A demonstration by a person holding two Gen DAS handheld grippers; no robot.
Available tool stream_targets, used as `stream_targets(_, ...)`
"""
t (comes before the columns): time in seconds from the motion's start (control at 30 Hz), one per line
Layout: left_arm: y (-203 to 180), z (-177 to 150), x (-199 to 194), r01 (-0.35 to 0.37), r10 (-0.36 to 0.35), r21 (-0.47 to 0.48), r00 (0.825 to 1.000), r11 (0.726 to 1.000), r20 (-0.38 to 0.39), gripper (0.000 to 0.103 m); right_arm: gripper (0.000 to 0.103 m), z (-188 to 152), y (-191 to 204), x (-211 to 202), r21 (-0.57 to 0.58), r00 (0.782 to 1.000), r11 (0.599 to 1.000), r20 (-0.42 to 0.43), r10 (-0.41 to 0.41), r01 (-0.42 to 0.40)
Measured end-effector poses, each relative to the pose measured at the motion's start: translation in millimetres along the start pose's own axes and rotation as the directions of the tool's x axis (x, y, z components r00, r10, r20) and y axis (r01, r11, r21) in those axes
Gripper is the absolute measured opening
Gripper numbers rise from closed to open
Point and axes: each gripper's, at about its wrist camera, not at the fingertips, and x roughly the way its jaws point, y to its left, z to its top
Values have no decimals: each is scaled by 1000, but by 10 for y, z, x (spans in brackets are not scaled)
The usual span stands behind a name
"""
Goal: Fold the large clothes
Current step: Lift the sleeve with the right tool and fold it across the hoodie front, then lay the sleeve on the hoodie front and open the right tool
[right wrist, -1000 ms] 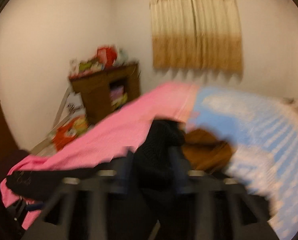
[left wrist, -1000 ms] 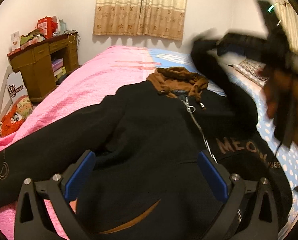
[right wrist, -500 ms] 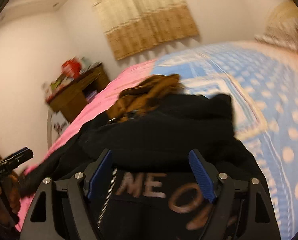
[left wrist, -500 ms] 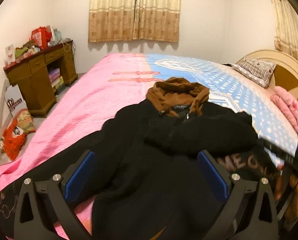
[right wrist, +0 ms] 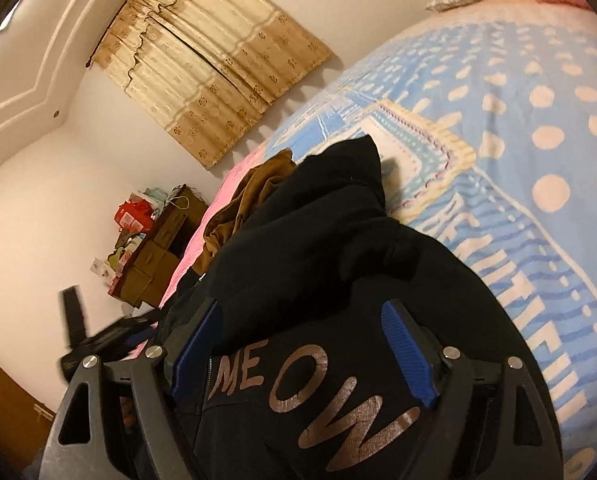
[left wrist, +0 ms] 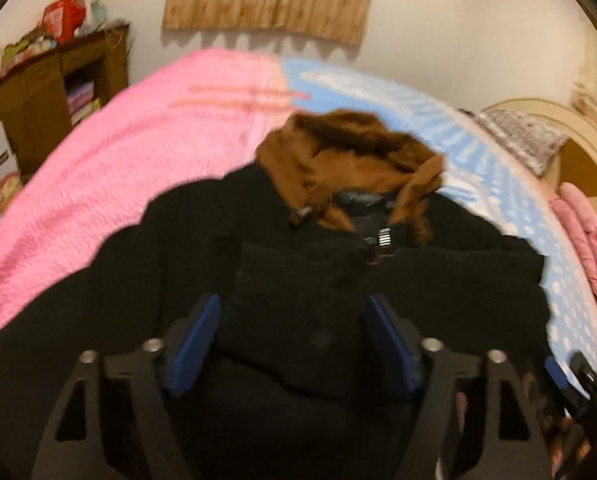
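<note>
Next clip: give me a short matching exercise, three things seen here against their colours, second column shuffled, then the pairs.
Things:
1. hood
2. jacket body
3. tool pads

Colours:
A. blue
B. brown
C. black

Pairs: 1-B, 2-C, 3-A

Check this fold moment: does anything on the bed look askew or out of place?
Nothing damaged or spilled. The black jacket lies unevenly: one sleeve is folded across its chest, bunched rather than flat, and the brown hood sits crumpled at the collar. Both grippers are open above it.
</note>
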Motion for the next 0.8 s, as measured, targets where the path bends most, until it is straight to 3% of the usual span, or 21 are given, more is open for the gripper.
stream_targets(0.13,24,-76,71,105,-106,-42,994,994,-4,29,82,50,-49,-21,29,1000,999,4,28,-28)
stream_targets(0.27,-66,-158,-121,143,-144,19,989,990,38,28,82,261,-69,-76,70,999,998,-37,-7,10)
stream_targets(0.33,-53,-154,-128,168,-169,18,985,986,41,28,82,604,-65,-27,72,998,997,-61,-12,16)
stream_targets(0.43,-4,-130,-60,191,-190,-11,981,982,40,28,82,1095,-108,182,27,991,993,-64,-115,117)
stream_targets(0.53,0,-149,-47,204,-203,-14,978,979,56,27,82,1420,-278,636,14,970,982,-160,-181,186)
stream_targets(0.6,-2,-167,-58,211,-210,-8,976,977,64,27,82,1506,-442,964,73,955,985,-266,-134,159)
stream_targets(0.63,1,-178,-74,223,-222,-13,973,975,68,27,66,1527,-522,1132,123,947,982,-307,-98,142)
stream_targets(0.67,-1,-177,-80,235,-233,-18,970,972,68,27,43,1550,-503,1281,120,939,986,-337,-66,112)
stream_targets(0.7,-4,-179,-96,248,-246,-23,967,968,69,27,20,1579,-397,1384,51,933,991,-347,-99,124)
stream_targets(0.8,-61,-210,-146,265,-263,-19,962,964,69,27,15,1690,50,1478,-194,938,966,-269,-218,169)
